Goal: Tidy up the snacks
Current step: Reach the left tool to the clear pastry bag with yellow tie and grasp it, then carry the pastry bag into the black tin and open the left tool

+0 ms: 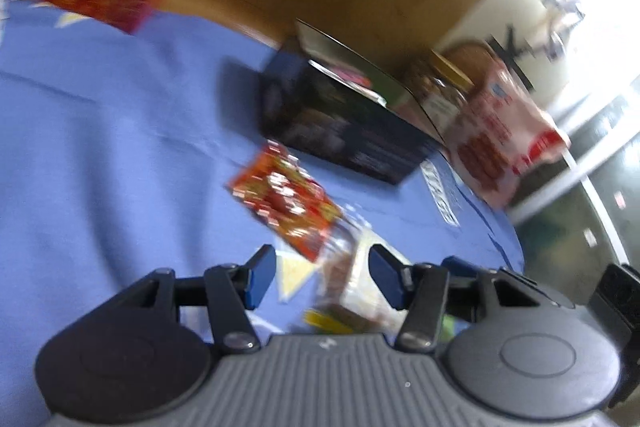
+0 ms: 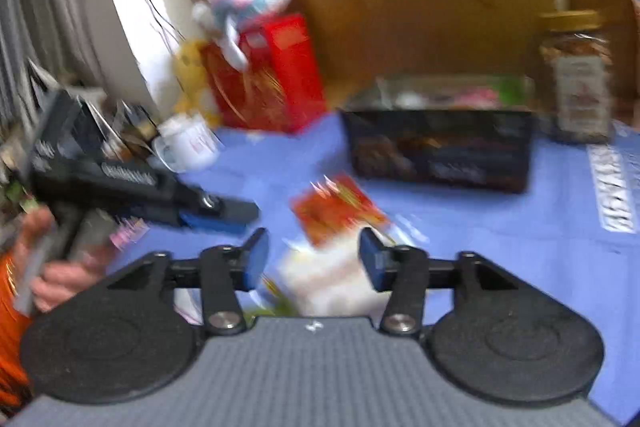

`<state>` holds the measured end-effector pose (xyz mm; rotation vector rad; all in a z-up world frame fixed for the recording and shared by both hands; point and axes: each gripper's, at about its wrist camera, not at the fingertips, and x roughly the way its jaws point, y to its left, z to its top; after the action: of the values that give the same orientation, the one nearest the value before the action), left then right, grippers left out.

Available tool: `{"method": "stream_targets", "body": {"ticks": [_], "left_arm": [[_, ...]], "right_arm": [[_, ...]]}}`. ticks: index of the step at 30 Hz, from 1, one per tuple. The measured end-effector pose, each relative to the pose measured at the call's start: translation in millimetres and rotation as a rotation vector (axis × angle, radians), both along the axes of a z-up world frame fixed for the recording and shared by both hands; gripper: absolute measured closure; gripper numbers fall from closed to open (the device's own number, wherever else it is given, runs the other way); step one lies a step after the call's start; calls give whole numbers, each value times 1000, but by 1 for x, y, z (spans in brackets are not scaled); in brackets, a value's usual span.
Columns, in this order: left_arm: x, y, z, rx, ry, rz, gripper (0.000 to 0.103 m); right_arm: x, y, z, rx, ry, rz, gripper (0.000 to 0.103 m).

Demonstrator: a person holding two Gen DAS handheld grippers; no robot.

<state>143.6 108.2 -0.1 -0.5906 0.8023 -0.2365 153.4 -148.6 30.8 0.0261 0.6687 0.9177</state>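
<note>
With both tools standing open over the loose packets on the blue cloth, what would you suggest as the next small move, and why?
Probably ease the right tool down onto the pale packet between its open fingers and close on it. The dark box behind already holds snacks and looks like the place for it. The red packet still lies loose beside it. Both views are blurred, so settle first.

Red snack packet (image 2: pixel 338 213) lies flat near black snack box (image 2: pixel 440 149).

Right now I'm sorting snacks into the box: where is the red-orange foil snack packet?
The red-orange foil snack packet lies flat on the blue tablecloth, centre in both wrist views, just in front of the black open-topped box.
</note>
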Motion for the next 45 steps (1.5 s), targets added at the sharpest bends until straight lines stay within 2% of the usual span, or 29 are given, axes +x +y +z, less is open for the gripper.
{"method": "stream_targets", "body": {"ticks": [6, 10, 12, 14, 16, 18, 19, 24, 32, 38, 43, 45], "left_arm": [[19, -34, -6, 56, 7, -104, 49], [17, -45, -9, 102, 22, -133, 60], [14, -43, -12, 106, 36, -131, 75], [12, -37, -18, 91, 44, -111, 74], [12, -28, -22, 27, 57, -97, 74], [13, -26, -24, -19, 73, -90, 75], [13, -27, -24, -35, 79, -103, 74], [13, -42, -11, -7, 32, -98, 72], [23, -35, 42, -14, -112, -74, 72], [77, -23, 76, -3, -170, -45, 72], [141, -32, 73, 17, -152, -48, 72], [168, -36, 64, 21, -134, -57, 72]], "right_arm": [[-24, 3, -21, -158, -24, 53, 44], [-29, 28, -37, -292, -95, 89, 44], [-31, 33, -42, -304, -147, 96, 44], [-26, 33, -42, -282, -138, 97, 45], [-22, 28, -43, -254, -127, 91, 51], [-20, 25, -43, -228, -122, 72, 66], [-19, 24, -44, -210, -113, 60, 68], [-8, 16, -39, -134, -58, -13, 70], [-3, 18, 3, -49, -207, -55, 70], [49, 36, 29, -27, -277, -86, 70], [109, 39, 27, -56, -270, -118, 70], [131, 37, 19, -85, -263, -131, 66]]}}
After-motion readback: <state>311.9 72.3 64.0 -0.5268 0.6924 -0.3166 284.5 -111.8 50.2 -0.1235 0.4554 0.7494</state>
